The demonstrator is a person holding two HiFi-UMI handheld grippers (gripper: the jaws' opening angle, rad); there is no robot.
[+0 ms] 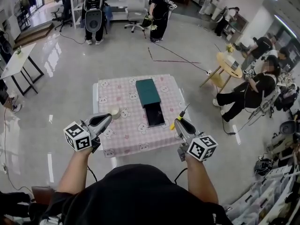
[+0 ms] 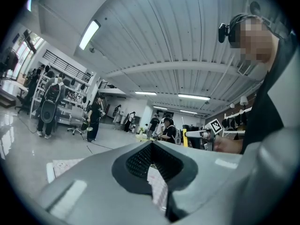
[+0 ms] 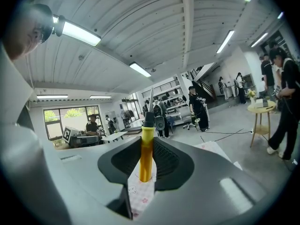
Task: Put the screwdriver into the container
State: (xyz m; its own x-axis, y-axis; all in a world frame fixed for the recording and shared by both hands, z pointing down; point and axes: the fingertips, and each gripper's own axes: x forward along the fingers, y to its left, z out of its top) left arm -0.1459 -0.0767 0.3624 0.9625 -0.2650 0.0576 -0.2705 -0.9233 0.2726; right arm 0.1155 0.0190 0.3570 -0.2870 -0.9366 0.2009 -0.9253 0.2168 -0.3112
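- While scanning the table's [image 1: 123, 142] near edge: noted left gripper [image 1: 109, 118], fingers pressed together, empty.
- Logged container [image 1: 148, 92] mid-table, beyond the 2 grippers.
- Noted right gripper [image 1: 178, 123] clamped on yellow-handled screwdriver [image 1: 180, 116], apart from container.

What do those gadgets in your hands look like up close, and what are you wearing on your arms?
Each hand carries a grey plastic two-jaw tool: the left gripper and right gripper taper to rounded tips lined with black ribbed pads. Each bears a white cube printed with black square markers. The black top is short-sleeved.
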